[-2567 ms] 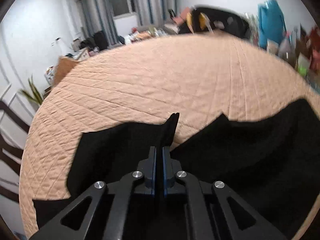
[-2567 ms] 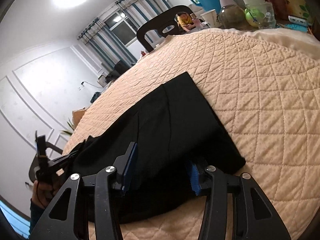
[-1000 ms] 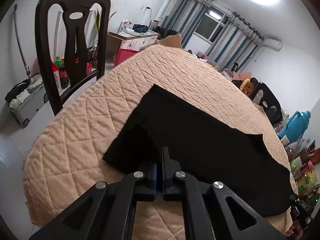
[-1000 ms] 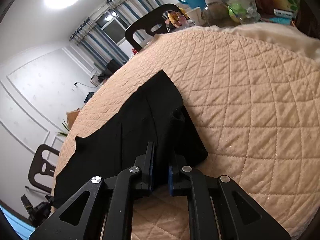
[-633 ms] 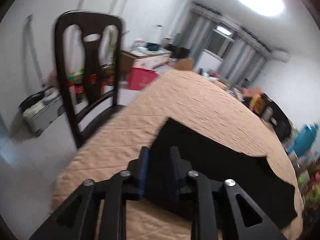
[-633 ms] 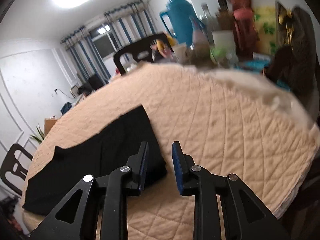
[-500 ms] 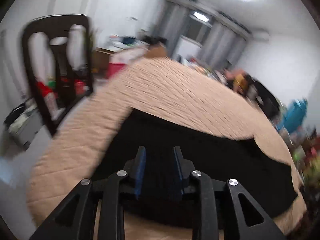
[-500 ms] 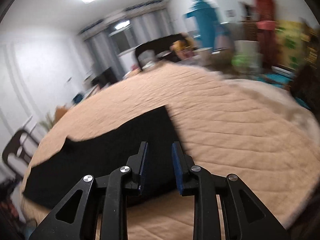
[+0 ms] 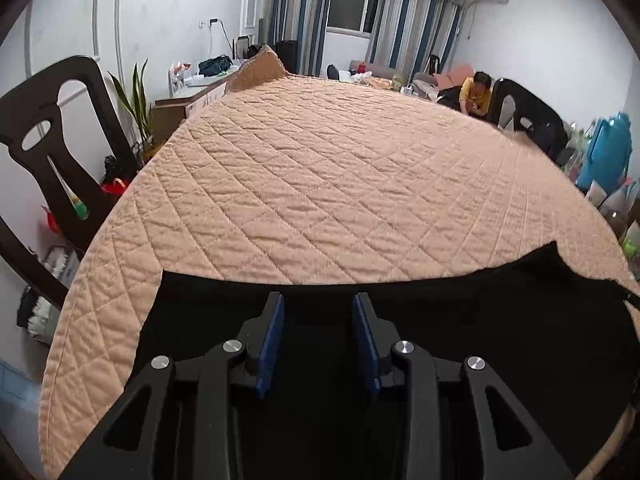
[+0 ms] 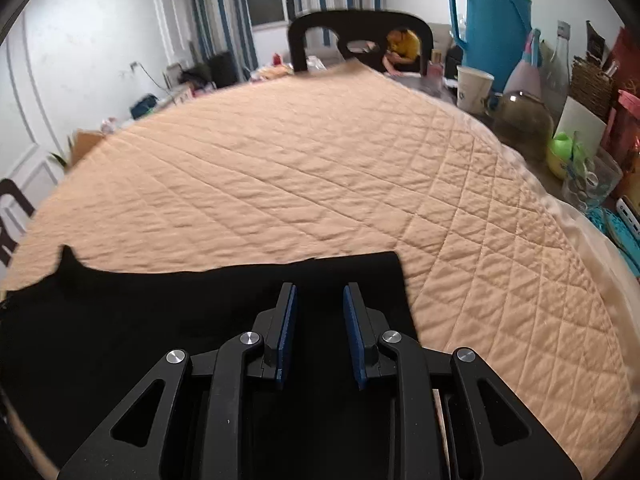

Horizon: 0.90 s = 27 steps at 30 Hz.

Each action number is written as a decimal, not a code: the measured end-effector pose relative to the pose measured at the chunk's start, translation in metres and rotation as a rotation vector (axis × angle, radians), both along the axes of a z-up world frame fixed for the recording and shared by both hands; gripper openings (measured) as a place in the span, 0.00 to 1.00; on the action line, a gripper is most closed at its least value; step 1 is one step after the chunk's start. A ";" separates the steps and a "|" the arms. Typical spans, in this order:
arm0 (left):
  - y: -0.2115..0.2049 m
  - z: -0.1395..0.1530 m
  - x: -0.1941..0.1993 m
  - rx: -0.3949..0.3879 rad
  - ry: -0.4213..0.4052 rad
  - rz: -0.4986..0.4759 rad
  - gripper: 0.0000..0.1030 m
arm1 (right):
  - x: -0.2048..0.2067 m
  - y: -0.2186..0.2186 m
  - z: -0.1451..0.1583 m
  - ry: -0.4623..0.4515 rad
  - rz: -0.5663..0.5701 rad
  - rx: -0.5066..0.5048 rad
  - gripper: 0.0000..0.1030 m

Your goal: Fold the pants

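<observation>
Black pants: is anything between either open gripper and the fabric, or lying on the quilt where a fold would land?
Nothing visible. The left gripper and right gripper are both open directly over the black pants. The quilt beyond shows only bare padding.

From my left wrist camera, the black fabric pants lay flat as a long dark band across the bottom of the frame, their far edge running nearly straight from lower left to right, where a small peak of cloth poked up. Through my right wrist camera the same black fabric pants filled the lower left, with a squared corner at centre and a little raised tab at the far left. I couldn't make out seams or creases in the dark cloth.
</observation>
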<state>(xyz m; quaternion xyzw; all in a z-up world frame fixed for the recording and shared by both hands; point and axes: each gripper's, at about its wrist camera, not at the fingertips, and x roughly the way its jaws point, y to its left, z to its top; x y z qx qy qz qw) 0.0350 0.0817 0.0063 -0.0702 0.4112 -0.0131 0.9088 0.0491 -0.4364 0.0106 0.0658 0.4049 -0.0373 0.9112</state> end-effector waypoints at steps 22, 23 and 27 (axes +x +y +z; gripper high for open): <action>0.039 0.003 -0.099 -0.065 -0.120 0.074 0.37 | -0.132 0.030 0.007 -0.206 0.073 0.010 0.25; 0.038 0.002 -0.102 -0.066 -0.123 0.079 0.37 | -0.137 0.034 0.008 -0.219 0.084 0.010 0.25; 0.035 -0.007 -0.102 -0.006 -0.124 0.094 0.38 | -0.140 0.034 -0.006 -0.194 0.084 0.013 0.25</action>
